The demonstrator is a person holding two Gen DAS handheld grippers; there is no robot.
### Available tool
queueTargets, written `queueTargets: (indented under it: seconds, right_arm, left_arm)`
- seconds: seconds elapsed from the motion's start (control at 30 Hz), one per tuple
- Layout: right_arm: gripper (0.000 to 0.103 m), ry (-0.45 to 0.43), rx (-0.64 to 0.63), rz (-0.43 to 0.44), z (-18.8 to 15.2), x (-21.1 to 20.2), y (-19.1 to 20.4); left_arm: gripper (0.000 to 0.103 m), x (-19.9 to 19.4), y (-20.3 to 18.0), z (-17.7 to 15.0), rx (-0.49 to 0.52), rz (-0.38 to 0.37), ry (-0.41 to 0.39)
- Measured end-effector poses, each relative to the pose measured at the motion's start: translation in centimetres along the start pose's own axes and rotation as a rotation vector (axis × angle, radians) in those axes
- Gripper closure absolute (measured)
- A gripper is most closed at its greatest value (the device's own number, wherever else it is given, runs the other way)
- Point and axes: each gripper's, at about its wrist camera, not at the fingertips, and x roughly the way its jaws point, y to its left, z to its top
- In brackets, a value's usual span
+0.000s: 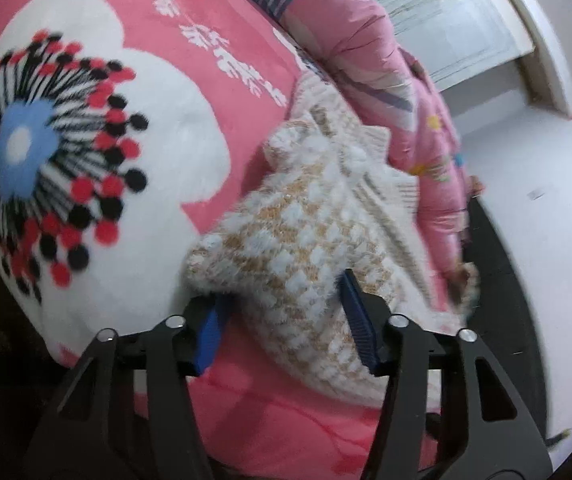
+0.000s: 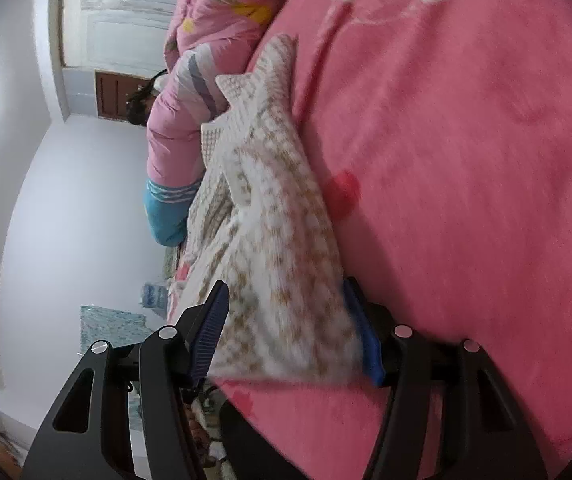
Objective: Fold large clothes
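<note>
A fuzzy white-and-tan checked sweater (image 1: 306, 232) lies bunched on a pink fleece blanket (image 1: 189, 80). In the left wrist view my left gripper (image 1: 286, 320) has its blue-padded jaws wide apart, with a thick fold of the sweater between them. In the right wrist view the same sweater (image 2: 281, 240) stretches away from the camera, and my right gripper (image 2: 290, 328) also has its jaws apart around a sweater edge. I cannot tell whether either pair of pads presses the knit. Both views are motion-blurred.
The blanket (image 2: 466, 160) covers a bed and has a large white flower print (image 1: 65, 152). A rolled pink quilt (image 1: 386, 72) lies beyond the sweater, also in the right wrist view (image 2: 189, 92). White walls (image 2: 65, 200) and a brown door (image 2: 113, 96) are behind.
</note>
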Motion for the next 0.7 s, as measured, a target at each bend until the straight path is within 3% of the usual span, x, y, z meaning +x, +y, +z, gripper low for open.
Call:
queueTargets:
  seconds: [0.07,0.1,0.13,0.17,0.2,0.27,0.47,0.7]
  right_arm:
    - [0.061,-0.017,-0.03,-0.045,0.2,0.5,0.4]
    - [0.066,-0.022,-0.048,-0.073,0.2,0.7,0.8]
    - [0.079,-0.024,-0.075,-0.11,0.3,0.8,1.4]
    - [0.084,-0.031,-0.113,-0.141,0.3,0.7,2.3]
    - [0.085,-0.049,-0.161,-0.166,0.2,0.4,3.5]
    - [0.088,-0.089,-0.231,-0.178,-0.1,-0.7,5.4]
    - [0.09,-0.148,-0.346,-0.143,-0.4,-3.7,10.0]
    - [0.09,-0.137,-0.378,-0.118,-3.0,-8.1,10.5]
  left_arm:
    - [0.062,0.3,-1.8,-0.1,0.087,0.091,-0.019]
    - [0.071,0.3,-2.5,-0.2,0.131,0.129,-0.026]
    - [0.08,0.2,-3.9,-0.4,0.205,0.182,-0.038]
    - [0.082,0.0,-5.2,-0.7,0.271,0.226,-0.054]
    - [0.086,-0.6,-7.2,-1.2,0.367,0.286,-0.092]
    - [0.09,-1.8,-9.4,-1.9,0.467,0.335,-0.144]
    - [0.095,-7.2,-12.7,-2.9,0.552,0.324,-0.248]
    - [0.095,-11.9,-11.8,-5.5,0.514,0.23,-0.171]
